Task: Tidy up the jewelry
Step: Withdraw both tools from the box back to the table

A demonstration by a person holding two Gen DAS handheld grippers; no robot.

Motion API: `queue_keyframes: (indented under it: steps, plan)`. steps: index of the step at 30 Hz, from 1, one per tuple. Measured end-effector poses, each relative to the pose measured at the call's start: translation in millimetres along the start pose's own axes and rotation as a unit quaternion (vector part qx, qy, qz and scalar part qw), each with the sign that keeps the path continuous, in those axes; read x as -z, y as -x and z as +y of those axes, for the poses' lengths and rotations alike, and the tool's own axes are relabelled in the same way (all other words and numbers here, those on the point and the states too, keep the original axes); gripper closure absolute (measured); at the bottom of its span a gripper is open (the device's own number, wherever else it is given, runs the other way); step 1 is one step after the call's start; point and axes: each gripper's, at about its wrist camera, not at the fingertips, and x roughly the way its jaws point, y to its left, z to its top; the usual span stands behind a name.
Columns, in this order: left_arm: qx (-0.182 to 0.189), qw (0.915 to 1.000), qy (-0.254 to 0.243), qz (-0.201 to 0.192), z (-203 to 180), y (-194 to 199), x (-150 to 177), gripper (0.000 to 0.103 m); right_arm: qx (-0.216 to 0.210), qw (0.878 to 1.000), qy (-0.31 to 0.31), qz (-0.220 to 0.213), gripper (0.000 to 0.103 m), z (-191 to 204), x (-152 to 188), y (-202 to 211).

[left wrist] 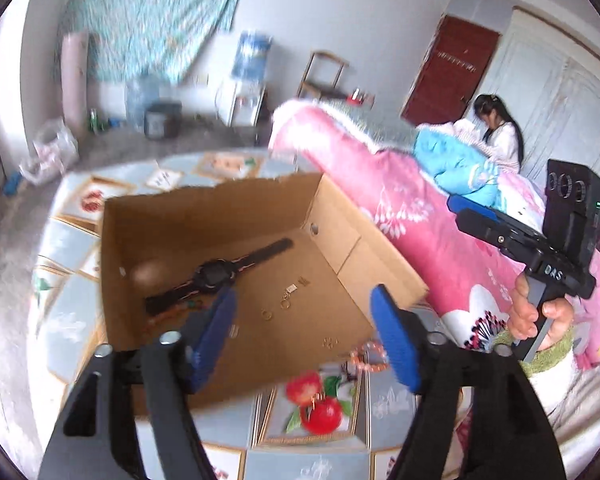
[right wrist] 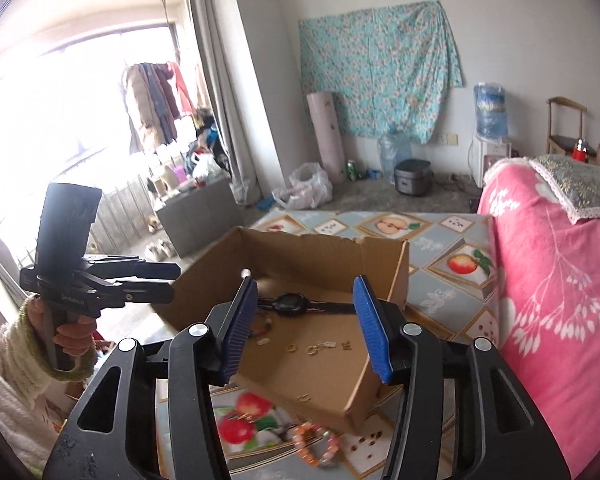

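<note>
An open cardboard box [left wrist: 204, 208] [right wrist: 300, 252] stands on a fruit-patterned tablecloth. A black wristwatch [left wrist: 216, 274] [right wrist: 286, 302] lies on its floor beside small gold rings [left wrist: 286, 304] [right wrist: 312, 350] and other tiny gold pieces. An orange and pink bead bracelet [left wrist: 366, 354] [right wrist: 314, 444] rests on the cloth just outside the box's near corner. My left gripper [left wrist: 302, 292] [right wrist: 172, 276] hovers over the box's front edge, open, with nothing between its blue pads. My right gripper [right wrist: 305, 280] [left wrist: 460, 210] is also open and empty, above the box's near side.
A pink floral blanket [left wrist: 420, 232] [right wrist: 548, 280] rises along the right side of the tablecloth [left wrist: 316, 404]. A person [left wrist: 500, 136] sits at the far end of it. A water dispenser [right wrist: 490, 120], a rice cooker [right wrist: 414, 178] and bags stand along the far wall.
</note>
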Motion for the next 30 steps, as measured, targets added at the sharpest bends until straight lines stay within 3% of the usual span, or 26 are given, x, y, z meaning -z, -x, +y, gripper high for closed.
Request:
queue_keyframes:
  steps: [5,11,13,14,17,20,24,30]
  plan:
    - [-0.007,0.9998,-0.018,-0.010,-4.8,36.0,45.2,0.016,-0.019,0.999,-0.029,0.009,0.052,15.2,34.2,16.0]
    - [-0.012,0.9992,0.008,0.038,-7.5,7.7,108.7,0.013,-0.026,0.991,-0.092,0.096,0.053,25.7,97.7,-24.4]
    - [-0.031,0.9982,0.010,0.051,-7.7,-12.0,124.9,0.013,-0.029,0.985,-0.117,0.123,0.056,26.2,114.9,-40.7]
    - [-0.040,0.9977,0.006,0.054,-9.5,-20.3,128.8,0.013,-0.024,0.982,-0.125,0.140,0.063,27.1,122.7,-50.6]
    - [-0.085,0.9940,-0.037,0.058,-18.3,-47.6,137.6,0.013,-0.011,0.976,-0.130,0.172,0.076,27.9,135.4,-69.9]
    - [-0.104,0.9900,-0.079,0.053,-26.5,-67.6,140.1,0.022,0.023,0.975,-0.109,0.191,0.083,29.6,140.5,-85.9]
    - [-0.092,0.9884,-0.107,0.055,-34.6,-86.3,136.9,0.043,0.053,0.978,-0.078,0.185,0.083,32.2,133.7,-95.3]
    - [-0.073,0.9844,-0.145,0.067,-46.9,-106.1,132.4,0.066,0.089,0.978,-0.026,0.185,0.083,33.9,131.7,-103.3]
